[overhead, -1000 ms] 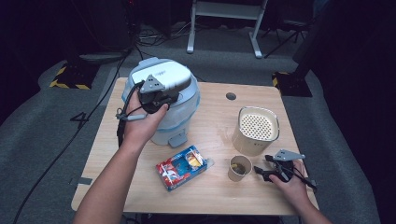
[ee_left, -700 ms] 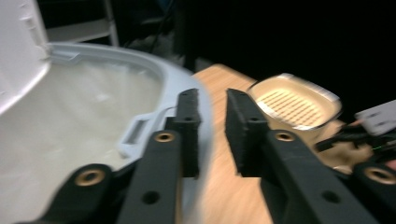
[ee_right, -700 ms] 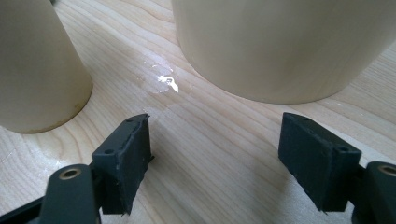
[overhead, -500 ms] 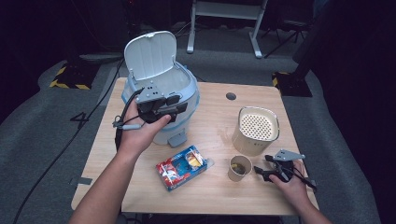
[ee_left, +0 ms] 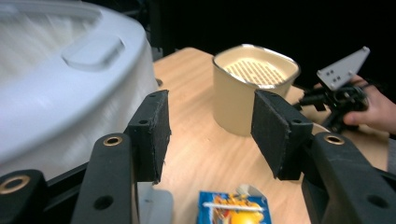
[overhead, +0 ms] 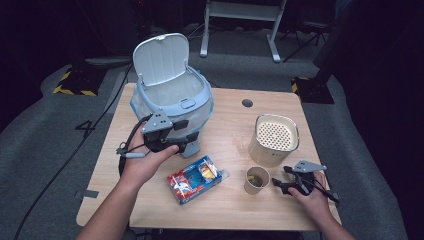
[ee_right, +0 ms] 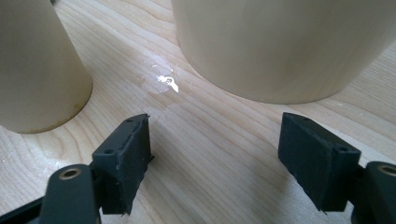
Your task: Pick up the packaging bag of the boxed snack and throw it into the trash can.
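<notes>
The hinged lid [overhead: 161,60] of the pale blue-and-white rounded plastic bin [overhead: 172,102], near the wooden table's [overhead: 230,200] far left corner, now stands upright, where a second ago it lay shut under the left gripper [overhead: 187,135]. That gripper has dropped to the bin's front, its jaws just opened with nothing between them. The opening step looks done; the right gripper [overhead: 280,184] waits, jaws spread and empty, beside the small tan paper cup [overhead: 256,179] near the front right corner.

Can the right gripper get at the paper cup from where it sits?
Probably yes. The right gripper rests on the table just beside the paper cup, jaws open and empty, with bare wood between them. The cream container stands close behind the cup, so space there looks tight.
</notes>
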### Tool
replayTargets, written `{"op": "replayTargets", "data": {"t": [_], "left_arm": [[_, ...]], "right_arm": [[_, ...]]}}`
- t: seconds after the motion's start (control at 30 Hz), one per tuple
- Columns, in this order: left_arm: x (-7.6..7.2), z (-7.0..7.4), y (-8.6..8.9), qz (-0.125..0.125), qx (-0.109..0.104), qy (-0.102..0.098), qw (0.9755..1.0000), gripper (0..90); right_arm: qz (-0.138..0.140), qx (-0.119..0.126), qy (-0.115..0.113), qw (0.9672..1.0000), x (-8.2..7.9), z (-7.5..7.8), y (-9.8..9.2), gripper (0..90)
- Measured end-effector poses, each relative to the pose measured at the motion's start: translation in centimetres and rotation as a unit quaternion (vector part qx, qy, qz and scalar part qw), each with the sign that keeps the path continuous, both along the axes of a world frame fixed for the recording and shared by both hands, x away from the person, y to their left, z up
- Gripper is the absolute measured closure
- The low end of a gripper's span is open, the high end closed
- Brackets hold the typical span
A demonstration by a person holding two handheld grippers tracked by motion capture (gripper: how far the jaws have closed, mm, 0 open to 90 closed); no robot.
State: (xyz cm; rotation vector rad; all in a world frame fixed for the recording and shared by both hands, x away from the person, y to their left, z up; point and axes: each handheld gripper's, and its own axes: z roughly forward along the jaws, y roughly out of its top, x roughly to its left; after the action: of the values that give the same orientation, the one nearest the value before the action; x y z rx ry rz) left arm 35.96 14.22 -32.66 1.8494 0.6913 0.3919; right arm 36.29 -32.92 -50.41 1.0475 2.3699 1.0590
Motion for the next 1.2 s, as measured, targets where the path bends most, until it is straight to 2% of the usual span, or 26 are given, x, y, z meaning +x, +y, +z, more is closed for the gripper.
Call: {"op": "replayTargets", "data": {"t": [0.13,0.27,0.37,0.4,0.47,0.53,0.57,0.7,0.73,0.77,0.8,0.87,0.93,0.97,1.03,1.1,1.13,1.2], "left_arm": [[-0.3,-2.1,0.1,-0.008,0.002,0.011,0.9999,47.4],[-0.2,-4.4,0.0,-0.013,0.004,0.034,0.9993,47.7],[0.1,-6.2,0.0,-0.011,0.018,0.046,0.9987,47.9],[0.1,-6.2,0.0,-0.011,0.018,0.046,0.9987,48.8],[0.4,-7.7,-0.2,-0.015,0.019,0.062,0.9978,50.4],[0.5,-8.2,-0.2,-0.015,0.021,0.067,0.9974,52.0],[0.7,-9.0,-0.3,-0.017,0.026,0.076,0.9966,52.3],[1.1,-10.8,-0.4,-0.016,0.037,0.097,0.9945,54.1],[1.1,-10.8,-0.4,-0.016,0.037,0.097,0.9945,54.8],[1.3,-11.6,-0.3,-0.016,0.047,0.112,0.9924,55.5],[1.3,-11.6,-0.3,-0.016,0.047,0.112,0.9924,56.5],[1.6,-12.6,-0.3,-0.017,0.050,0.138,0.9890,57.5],[1.7,-12.9,-0.3,-0.015,0.054,0.142,0.9883,58.4],[1.9,-13.3,-0.4,-0.015,0.056,0.153,0.9865,58.4],[2.1,-13.6,-0.5,-0.015,0.061,0.163,0.9847,60.7],[2.3,-14.1,-0.7,-0.016,0.068,0.180,0.9812,61.6],[2.3,-14.1,-0.7,-0.016,0.068,0.180,0.9812,62.5],[2.3,-14.3,-0.7,-0.015,0.080,0.189,0.9787,63.5]], "right_arm": [[0.000,0.001,0.000,1.0000,0.0,0.0,0.0,25.4],[0.000,0.000,0.000,1.0000,0.0,0.0,0.0,25.4],[0.000,0.000,0.000,1.0000,0.0,0.0,0.0,25.4],[0.000,0.000,0.000,1.0000,0.0,0.0,0.0,25.4],[0.000,0.000,0.000,1.0000,0.0,0.0,0.0,25.4],[0.000,0.000,0.000,1.0000,0.0,0.0,0.0,25.4],[0.000,0.000,0.000,1.0000,0.0,0.0,0.0,25.4],[0.000,0.000,0.000,1.0000,0.0,0.0,0.0,25.4],[0.000,0.000,0.000,1.0000,0.0,0.0,0.0,25.4],[0.000,0.000,0.000,1.0000,0.0,0.0,0.0,25.4],[0.000,0.000,0.000,1.0000,0.0,0.0,0.0,25.4],[0.000,0.000,0.000,1.0000,0.0,0.0,0.0,25.4],[0.001,0.000,0.000,1.0000,0.0,0.0,0.0,25.4],[0.000,0.000,0.000,1.0000,0.0,0.0,0.0,25.4],[0.000,0.000,0.000,1.0000,0.0,0.0,0.0,25.4],[0.000,0.000,0.000,1.0000,0.0,0.0,0.0,25.4],[0.000,0.000,0.000,1.0000,0.0,0.0,0.0,25.4],[0.000,0.001,0.000,1.0000,0.0,0.0,0.0,25.4]]}}
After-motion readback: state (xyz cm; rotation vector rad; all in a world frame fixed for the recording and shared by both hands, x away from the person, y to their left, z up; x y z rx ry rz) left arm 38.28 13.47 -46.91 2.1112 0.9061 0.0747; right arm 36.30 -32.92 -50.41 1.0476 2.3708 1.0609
